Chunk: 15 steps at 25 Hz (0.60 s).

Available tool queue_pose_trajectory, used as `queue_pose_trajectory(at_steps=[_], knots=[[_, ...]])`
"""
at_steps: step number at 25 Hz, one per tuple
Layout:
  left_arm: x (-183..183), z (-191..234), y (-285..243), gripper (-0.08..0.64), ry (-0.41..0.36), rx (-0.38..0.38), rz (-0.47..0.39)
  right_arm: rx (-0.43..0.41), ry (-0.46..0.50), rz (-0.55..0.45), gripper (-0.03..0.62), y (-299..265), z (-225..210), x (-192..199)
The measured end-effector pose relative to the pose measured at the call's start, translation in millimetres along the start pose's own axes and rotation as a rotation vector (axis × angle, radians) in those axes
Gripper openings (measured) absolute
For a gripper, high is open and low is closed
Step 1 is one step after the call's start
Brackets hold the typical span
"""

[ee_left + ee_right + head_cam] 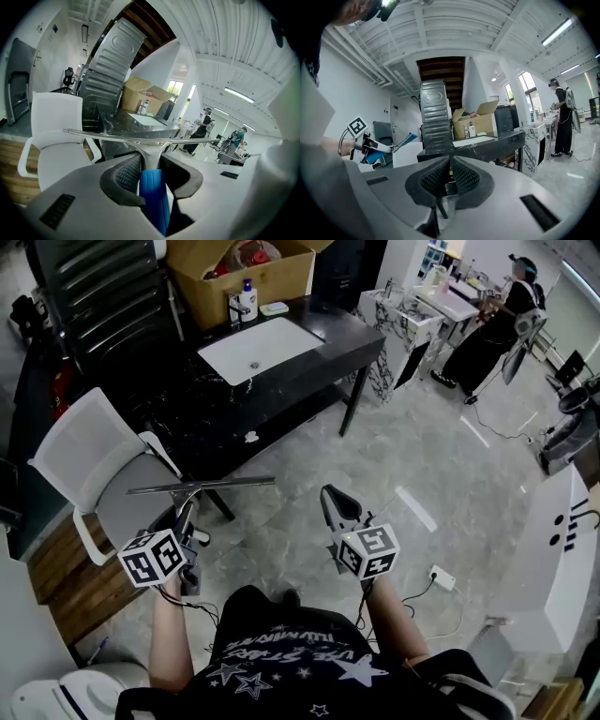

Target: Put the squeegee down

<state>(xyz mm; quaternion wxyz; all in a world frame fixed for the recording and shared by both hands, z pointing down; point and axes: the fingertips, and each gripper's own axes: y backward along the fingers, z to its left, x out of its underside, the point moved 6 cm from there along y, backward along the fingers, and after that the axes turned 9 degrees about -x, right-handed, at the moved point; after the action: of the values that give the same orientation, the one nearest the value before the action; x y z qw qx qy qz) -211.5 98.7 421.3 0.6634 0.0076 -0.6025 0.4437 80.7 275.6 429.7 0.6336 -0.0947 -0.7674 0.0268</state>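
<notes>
Squeegee (150,152) handle half-hidden within left gripper (187,514)

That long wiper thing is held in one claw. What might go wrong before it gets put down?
1. The squeegee has a wide blade reaching sideways near the white chair; it might catch on it.
2. The left gripper pinches only the blue handle, so the long blade may twist or slip in the grip.
3. If it goes to the black table, a hard landing might mark the surface.
</notes>
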Motion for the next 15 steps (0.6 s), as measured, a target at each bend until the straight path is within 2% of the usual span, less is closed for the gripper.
queue_pose_trajectory(at_steps=[7, 15], knots=[[-22.7, 2.8, -36.6, 0.14, 0.032, -0.043, 0.005, -0.017, -0.002, 0.025, 0.055, -32.2, -26.8, -4.4], [-65.4, 27.0, -119.4, 0.14, 0.071, -0.066, 0.003, -0.002, 0.012, 0.054, 0.055, -102.1, -71.4, -12.5]])
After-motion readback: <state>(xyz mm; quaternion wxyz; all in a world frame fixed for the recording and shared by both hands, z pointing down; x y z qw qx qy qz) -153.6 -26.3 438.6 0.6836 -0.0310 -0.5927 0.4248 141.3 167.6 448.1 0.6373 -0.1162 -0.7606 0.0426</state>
